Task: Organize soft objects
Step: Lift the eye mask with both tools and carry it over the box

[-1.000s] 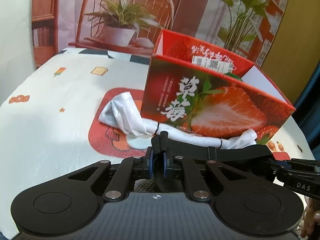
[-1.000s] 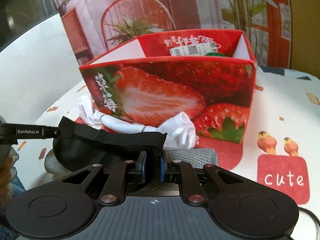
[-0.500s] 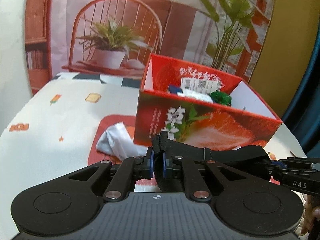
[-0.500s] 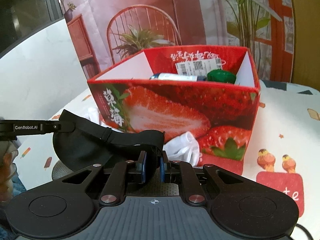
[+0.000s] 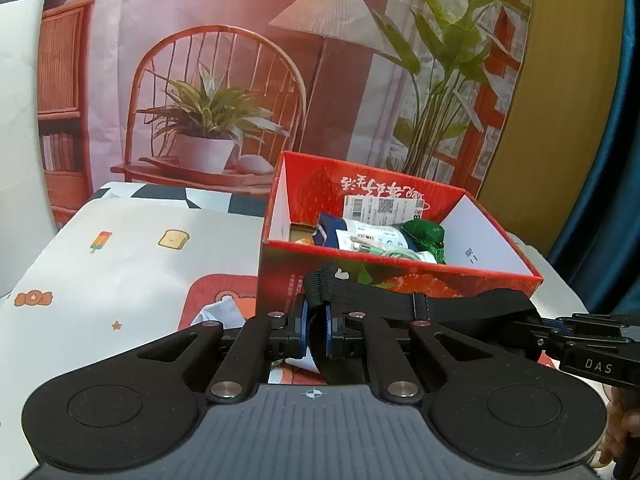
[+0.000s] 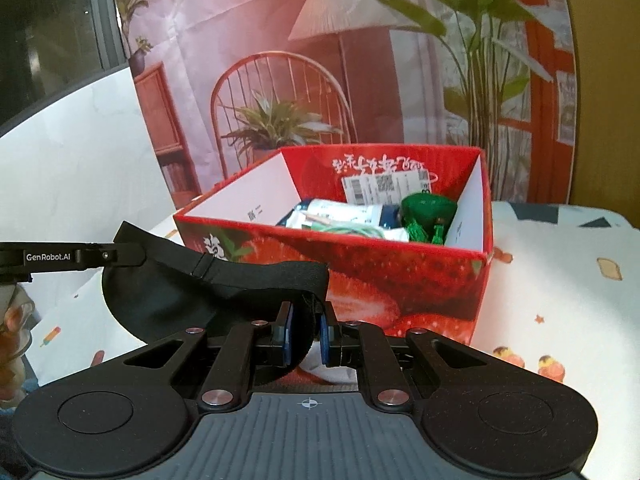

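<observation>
Both tongs [image 5: 316, 330] [image 6: 306, 338] risen, clenched on black eye mask [image 6: 168, 300], below strawberry box [image 5: 400, 276] rim

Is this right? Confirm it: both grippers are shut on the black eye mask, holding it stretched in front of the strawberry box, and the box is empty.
Not quite: the strawberry box is not empty. Both wrist views show a green item and packets inside. The rest stands: the left gripper and right gripper are each shut on the black eye mask, stretched in front of the box.

Black eye mask [image 6: 168, 292] stretched taut before the red strawberry box [image 6: 420, 280]
</observation>
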The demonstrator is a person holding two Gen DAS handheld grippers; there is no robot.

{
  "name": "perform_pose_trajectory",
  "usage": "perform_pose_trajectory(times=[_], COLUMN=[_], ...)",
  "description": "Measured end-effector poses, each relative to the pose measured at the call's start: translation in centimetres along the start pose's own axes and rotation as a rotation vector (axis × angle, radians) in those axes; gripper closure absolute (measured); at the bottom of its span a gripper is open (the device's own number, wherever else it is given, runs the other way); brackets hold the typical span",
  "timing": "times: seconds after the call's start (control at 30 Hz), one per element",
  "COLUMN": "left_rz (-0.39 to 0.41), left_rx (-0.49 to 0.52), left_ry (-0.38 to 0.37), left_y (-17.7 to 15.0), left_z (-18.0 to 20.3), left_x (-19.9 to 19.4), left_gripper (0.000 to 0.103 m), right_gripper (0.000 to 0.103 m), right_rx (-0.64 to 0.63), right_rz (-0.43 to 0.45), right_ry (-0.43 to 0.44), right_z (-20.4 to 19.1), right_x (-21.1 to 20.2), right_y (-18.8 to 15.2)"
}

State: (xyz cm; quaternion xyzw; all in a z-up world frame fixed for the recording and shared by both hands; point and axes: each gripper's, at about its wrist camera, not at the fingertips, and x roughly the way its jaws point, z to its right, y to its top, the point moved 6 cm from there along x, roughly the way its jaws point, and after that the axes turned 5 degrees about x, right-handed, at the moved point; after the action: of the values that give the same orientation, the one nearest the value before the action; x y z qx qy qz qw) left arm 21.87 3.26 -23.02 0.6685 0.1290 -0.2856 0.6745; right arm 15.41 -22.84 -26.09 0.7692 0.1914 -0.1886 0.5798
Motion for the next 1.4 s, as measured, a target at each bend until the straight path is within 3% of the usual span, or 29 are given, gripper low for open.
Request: perform_pose_trajectory(times=[0.27, 0.5, 0.73, 1.0, 1.2, 1.4], left_rz=[0.042, 0.125, 0.141, 0.055, -0.075, -0.143], left_rx=[-0.001, 0.015, 0.048, 0.096, 0.1, 0.101], left_ry=[-0.019, -0.027, -0.027, -0.023, -0.053, -0.057], left_y=[1.7, 5.6, 9.8, 11.1, 9.0, 7.6], left_z=[0.2, 0.8, 2.2, 3.2, 3.2, 2.6], left_x=[-0.2, 0.1, 4.1, 9.8, 12.7, 13.9], left_gripper=[0.094, 0.094, 0.094, 0.094, 0.094, 0.094], right_gripper=[0.091, 0.091, 0.091, 0.092, 0.092, 0.091], right_rx=[-0.005, -0.032, -0.083, -0.132, -0.125, -0.114], right_rz=[0.047, 0.114, 0.136, 0.077, -0.03, -0.113], right_ry=[-0.003, -0.001, -0.054, -0.135, -0.149, -0.142], right_z=[0.1, 0.2, 1.8, 3.7, 5.0, 5.3], right_x=[-0.9, -1.5, 1.0, 6.2, 9.1, 10.4], right_y=[1.6, 5.7, 10.5, 12.5, 10.6, 8.4])
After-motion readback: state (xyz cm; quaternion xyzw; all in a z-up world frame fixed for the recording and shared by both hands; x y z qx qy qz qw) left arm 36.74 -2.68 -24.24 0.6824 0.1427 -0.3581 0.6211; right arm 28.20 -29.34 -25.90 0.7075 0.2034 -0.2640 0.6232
